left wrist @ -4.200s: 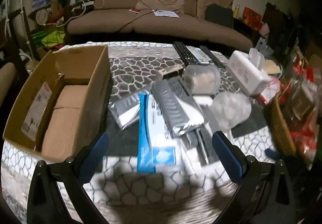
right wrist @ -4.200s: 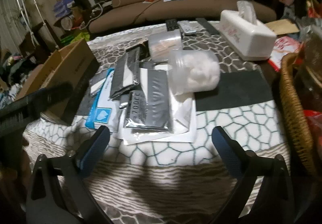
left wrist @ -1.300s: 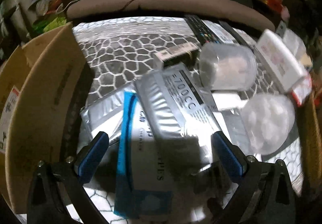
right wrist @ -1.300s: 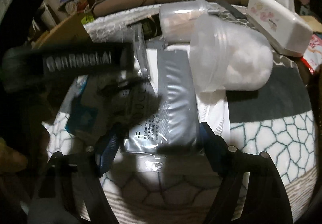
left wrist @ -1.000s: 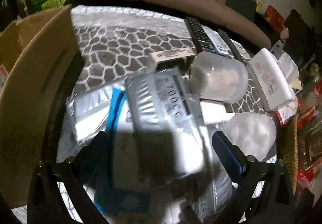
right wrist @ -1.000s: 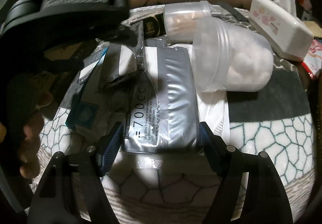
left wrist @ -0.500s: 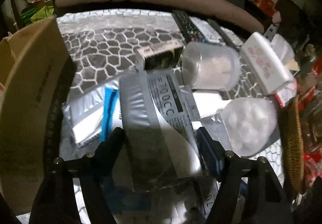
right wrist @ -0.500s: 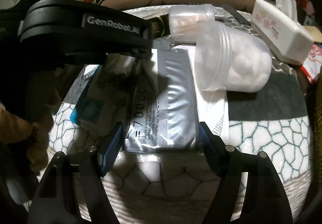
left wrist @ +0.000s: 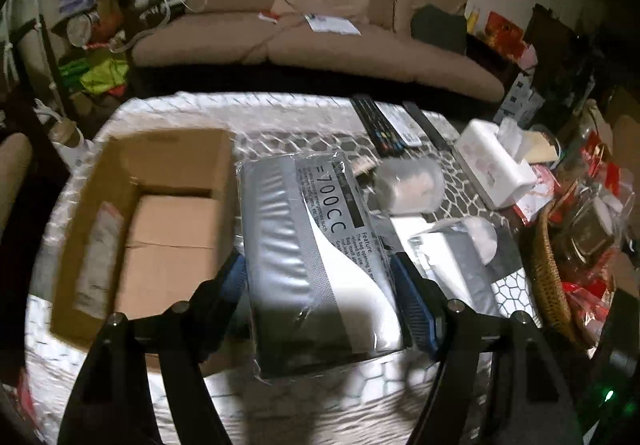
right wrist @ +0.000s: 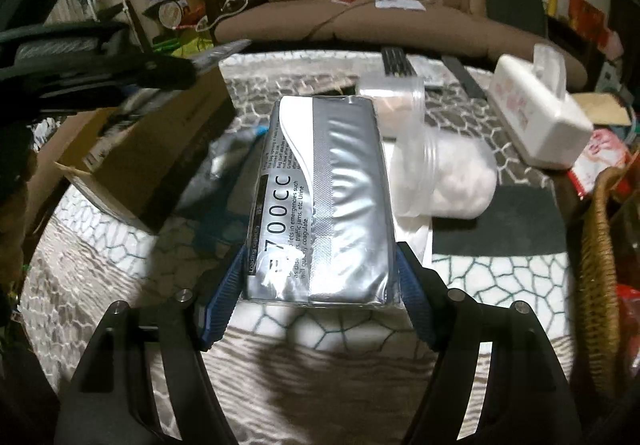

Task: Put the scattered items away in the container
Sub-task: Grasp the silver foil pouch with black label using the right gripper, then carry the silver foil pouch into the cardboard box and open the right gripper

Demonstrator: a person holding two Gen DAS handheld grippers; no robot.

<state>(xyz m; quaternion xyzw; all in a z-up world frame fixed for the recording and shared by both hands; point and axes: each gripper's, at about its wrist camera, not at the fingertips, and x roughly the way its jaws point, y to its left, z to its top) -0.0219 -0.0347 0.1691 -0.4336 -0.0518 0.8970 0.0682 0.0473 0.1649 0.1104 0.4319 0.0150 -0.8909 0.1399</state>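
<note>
My left gripper [left wrist: 326, 295] is shut on a silver "700CC" pouch [left wrist: 316, 245] and holds it above the table, just right of the open cardboard box [left wrist: 160, 213]. My right gripper [right wrist: 320, 281] is shut on a second silver "700CC" pouch [right wrist: 320, 197], lifted over the table. The box also shows at the left of the right wrist view [right wrist: 160, 161], with the left gripper's dark body above it. A clear jar of cotton balls [right wrist: 448, 173] and a second clear jar [right wrist: 396, 101] lie on the table. A blue packet's edge [right wrist: 258, 131] shows beside the box.
A white tissue box [right wrist: 536, 117] and remote controls [left wrist: 384, 125] lie at the back right. A wicker basket [right wrist: 596, 265] stands at the right edge. A white paper [left wrist: 444, 257] lies under the pile. A brown sofa [left wrist: 320, 29] stands behind the table.
Both grippers have lifted their silver pouches off the pile and pulled back. The left gripper has swung left toward the cardboard box.
</note>
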